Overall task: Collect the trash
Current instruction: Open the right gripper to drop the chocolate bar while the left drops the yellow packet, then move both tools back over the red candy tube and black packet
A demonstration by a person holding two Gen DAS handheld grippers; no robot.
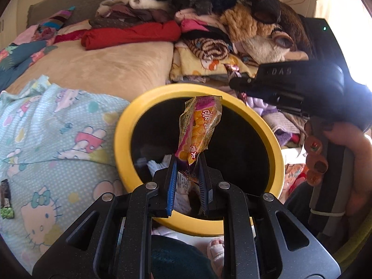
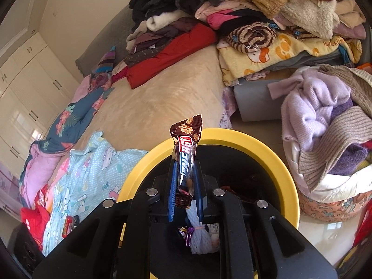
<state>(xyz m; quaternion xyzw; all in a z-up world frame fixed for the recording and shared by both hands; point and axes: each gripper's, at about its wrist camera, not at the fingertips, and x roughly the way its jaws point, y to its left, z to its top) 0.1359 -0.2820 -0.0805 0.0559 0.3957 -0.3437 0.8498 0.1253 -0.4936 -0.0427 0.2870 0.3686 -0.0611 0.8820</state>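
Observation:
My left gripper [image 1: 187, 158] is shut on a pink and orange snack wrapper [image 1: 198, 127], held upright over the mouth of a black bin with a yellow rim [image 1: 121, 139]. My right gripper [image 2: 184, 162] is shut on a brown chocolate bar wrapper [image 2: 186, 148], held upright above the same bin's yellow rim [image 2: 286, 169]. White and purple trash [image 2: 197, 237] lies inside the bin. The right gripper's body [image 1: 290, 81] and the hand holding it show at the right of the left wrist view.
The bin stands beside a bed with a beige blanket [image 2: 158, 102], a Hello Kitty quilt [image 1: 46, 139] and piles of clothes [image 2: 255, 7]. A small wrapper [image 1: 5, 200] lies on the quilt's left edge; another small wrapper [image 2: 67, 225] lies on the quilt. A basket of knitwear [image 2: 325, 125] stands right of the bin.

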